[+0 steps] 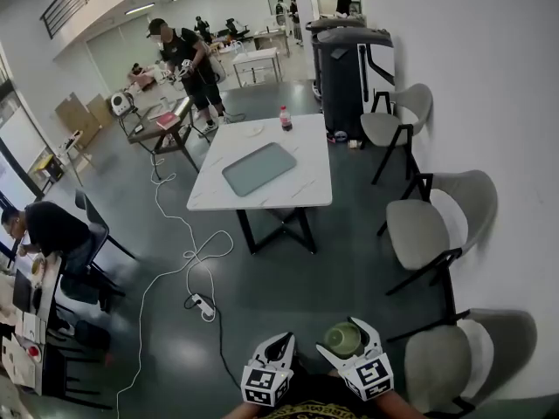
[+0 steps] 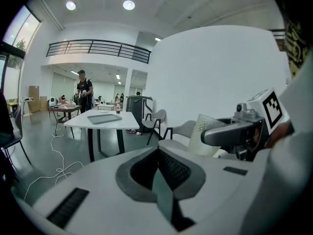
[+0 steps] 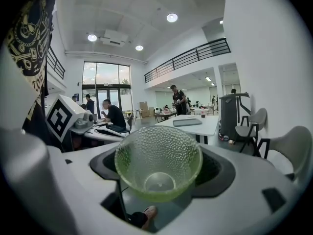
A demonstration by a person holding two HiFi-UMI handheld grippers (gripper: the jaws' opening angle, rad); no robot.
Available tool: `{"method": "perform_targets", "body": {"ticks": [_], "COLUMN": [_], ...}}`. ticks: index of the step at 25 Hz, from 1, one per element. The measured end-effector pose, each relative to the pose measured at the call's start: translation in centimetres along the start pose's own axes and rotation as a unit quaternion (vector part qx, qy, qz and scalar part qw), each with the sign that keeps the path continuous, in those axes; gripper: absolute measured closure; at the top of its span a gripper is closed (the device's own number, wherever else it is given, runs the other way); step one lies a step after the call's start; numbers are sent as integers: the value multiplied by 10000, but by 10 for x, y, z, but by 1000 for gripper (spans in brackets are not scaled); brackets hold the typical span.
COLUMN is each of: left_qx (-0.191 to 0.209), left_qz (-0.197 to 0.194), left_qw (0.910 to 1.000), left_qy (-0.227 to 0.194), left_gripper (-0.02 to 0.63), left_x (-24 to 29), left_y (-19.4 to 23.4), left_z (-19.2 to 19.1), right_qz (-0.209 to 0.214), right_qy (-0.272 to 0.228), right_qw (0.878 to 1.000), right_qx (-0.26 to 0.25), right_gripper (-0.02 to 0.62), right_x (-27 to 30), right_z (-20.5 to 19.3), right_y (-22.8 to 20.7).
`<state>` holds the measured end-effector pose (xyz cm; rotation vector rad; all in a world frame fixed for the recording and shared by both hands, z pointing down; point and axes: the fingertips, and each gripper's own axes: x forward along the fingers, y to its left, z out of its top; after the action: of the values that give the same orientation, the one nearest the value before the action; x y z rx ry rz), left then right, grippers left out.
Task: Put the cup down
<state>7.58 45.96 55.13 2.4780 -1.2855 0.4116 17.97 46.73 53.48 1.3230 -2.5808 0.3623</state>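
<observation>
A pale green dimpled glass cup sits between the jaws of my right gripper, which is shut on its sides at a wide spread. In the head view the cup and right gripper hang low at the bottom edge, above the floor and well short of the white table. My left gripper is beside it, its jaws together with nothing in them. The left gripper view shows that gripper shut, with the cup held off to its right.
On the table lie a grey tray and a red-capped bottle. Grey chairs line the wall on the right. A white cable and power strip lie on the floor at left. People stand and sit further off.
</observation>
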Motion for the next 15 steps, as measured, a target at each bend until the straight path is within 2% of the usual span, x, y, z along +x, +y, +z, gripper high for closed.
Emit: {"method": "perform_targets", "body": {"ticks": [9,15], "left_qx": [-74,-158], "left_qz": [-54,-9], "left_qw": [10000,9999], "left_qy": [-21,6], "left_gripper": [598,598], "left_x": [5,11], "left_y": [-4,10], "left_z": [-2,3], "right_qz": [-58,-54], "right_qy": [-39,97], "right_qw": [9999,9997], "right_qx": [125,202], "right_gripper": [198,198], "right_x": [7,19], "right_z": [5,4], "right_y": [-6,-10]}}
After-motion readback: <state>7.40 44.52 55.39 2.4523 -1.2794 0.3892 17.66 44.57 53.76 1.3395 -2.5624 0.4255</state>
